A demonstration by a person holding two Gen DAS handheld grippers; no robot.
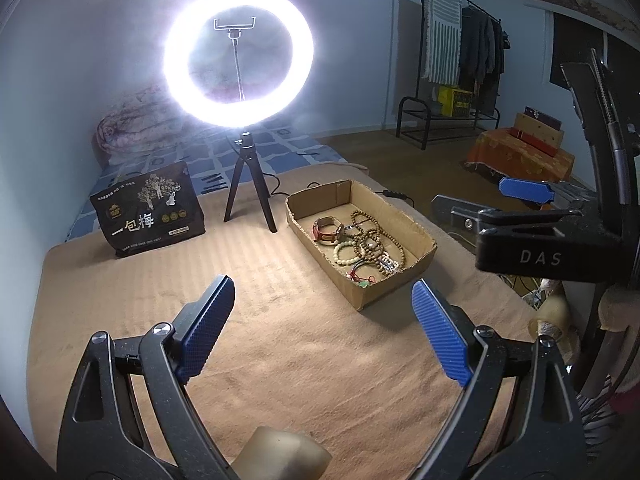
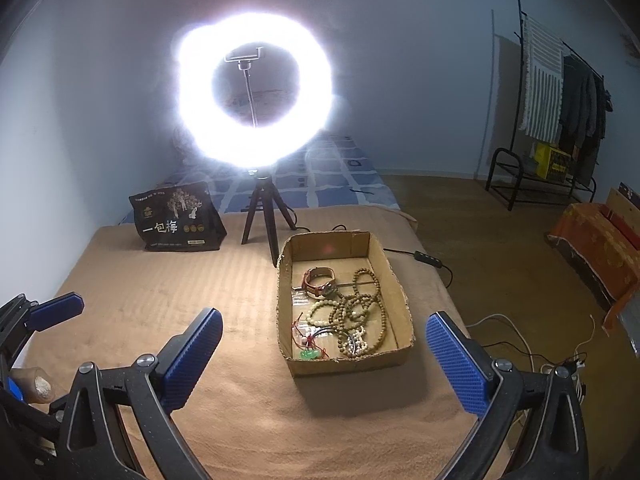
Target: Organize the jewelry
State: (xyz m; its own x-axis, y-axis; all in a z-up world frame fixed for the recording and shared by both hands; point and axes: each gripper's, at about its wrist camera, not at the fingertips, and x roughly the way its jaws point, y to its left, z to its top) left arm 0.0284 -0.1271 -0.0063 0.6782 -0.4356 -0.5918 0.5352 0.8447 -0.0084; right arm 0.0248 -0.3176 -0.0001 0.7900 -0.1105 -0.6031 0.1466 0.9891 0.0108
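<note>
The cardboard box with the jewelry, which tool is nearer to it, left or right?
Right. The right tool hangs open just in front of the cardboard box, which sits between its fingers in its view. The left tool is open too, off to the box's left.

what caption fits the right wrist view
Open right gripper hovers before a cardboard box of beaded bracelets.

The ring light (image 2: pixel 256 92) glares white, washing out its rim; the tangled beads (image 2: pixel 356 320) blur together.
</note>
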